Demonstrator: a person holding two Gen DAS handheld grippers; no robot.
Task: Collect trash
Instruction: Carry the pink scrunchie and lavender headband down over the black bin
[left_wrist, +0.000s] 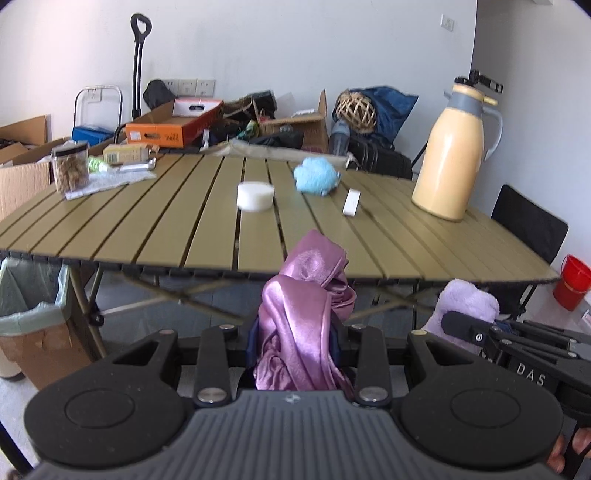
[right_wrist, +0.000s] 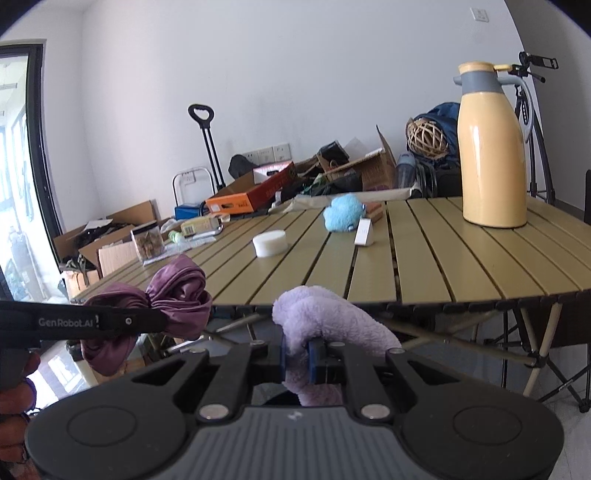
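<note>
Satin cloth (left_wrist: 303, 314) between left gripper (left_wrist: 295, 350) fingers

The right hand-held gripper (right_wrist: 297, 354) is squeezing a fluffy lilac cloth (right_wrist: 325, 317) tight between its blue pads, just off the near edge of the slatted tabletop (right_wrist: 424, 266). Over on the left, the other hand-held gripper (right_wrist: 162, 321) is gripping a bunched purple satin cloth (right_wrist: 181, 295). A yellow thermos jug (right_wrist: 491, 155), white round sponge (right_wrist: 269, 242) and blue plush toy (right_wrist: 343, 212) are sitting on top.

soft, even daylight, probably from the glass door (right_wrist: 22, 177) at left; fisheye bends the edges, corners vignette dark, slight blur.
</note>
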